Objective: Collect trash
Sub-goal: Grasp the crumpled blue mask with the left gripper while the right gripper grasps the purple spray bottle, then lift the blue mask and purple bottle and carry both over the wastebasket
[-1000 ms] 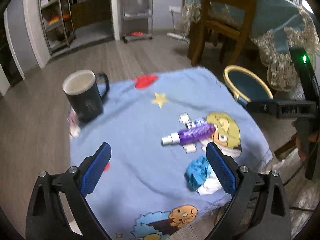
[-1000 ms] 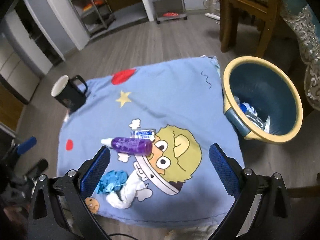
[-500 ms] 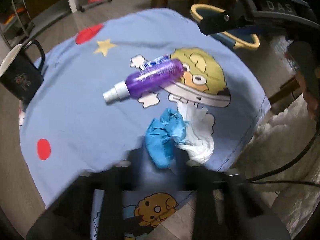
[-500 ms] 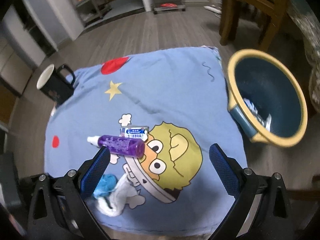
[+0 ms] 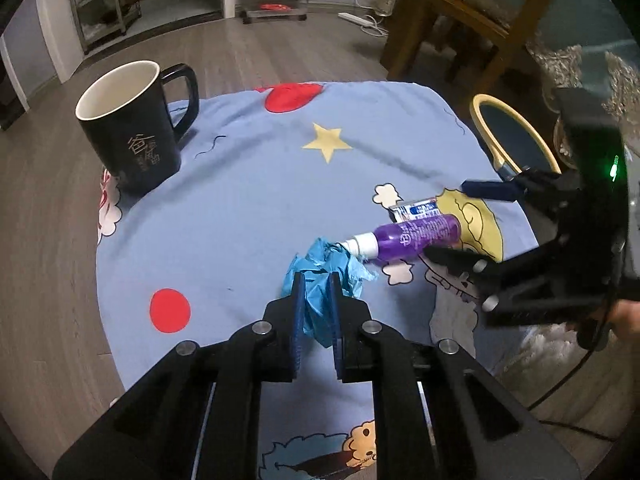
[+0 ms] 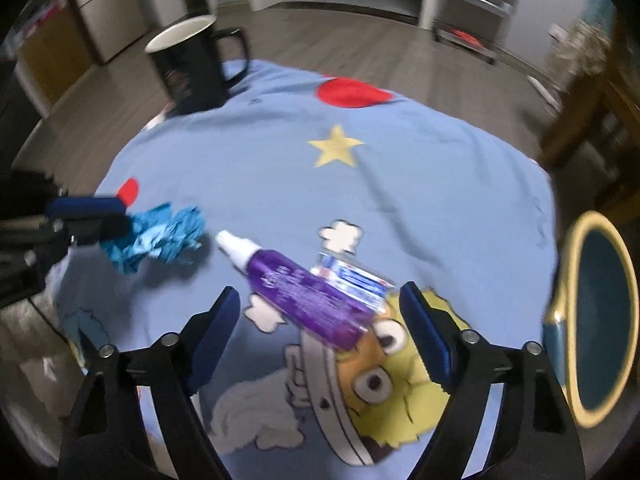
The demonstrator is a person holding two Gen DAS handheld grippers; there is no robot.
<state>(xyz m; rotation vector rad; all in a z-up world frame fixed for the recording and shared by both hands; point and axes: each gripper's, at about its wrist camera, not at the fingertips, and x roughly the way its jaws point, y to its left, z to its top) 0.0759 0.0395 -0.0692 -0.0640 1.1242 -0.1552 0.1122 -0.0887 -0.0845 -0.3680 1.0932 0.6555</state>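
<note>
The pick-up step is in hand on both sides. The left tool [image 5: 316,312] has just been closing and its blue pads now pinch the crumpled blue wrapper [image 5: 324,276], a thin, creased, crinkly sheet bunched into a loose wad just beside the bottle's cap. The right tool [image 6: 320,336] has just been narrowing but stands wide, its pads on either side of the purple spray bottle [image 6: 304,296] and not yet pressing it; nothing is held there. The bottle is a smooth translucent plastic cylinder with a white nozzle, lying on its side on the soft cartoon-printed blue cloth [image 5: 248,184] that covers the surface, with a small printed blue-and-white packet [image 6: 352,276] touching its far flank. By judgement, the next move calls for lifting the wad clear and carrying it to the yellow-rimmed blue bin [image 6: 600,320] past the cloth's edge, while the right tool closes squarely across the rounded, slippery bottle. The glossy black ceramic mug [image 5: 132,128] stands upright, well apart.
</note>
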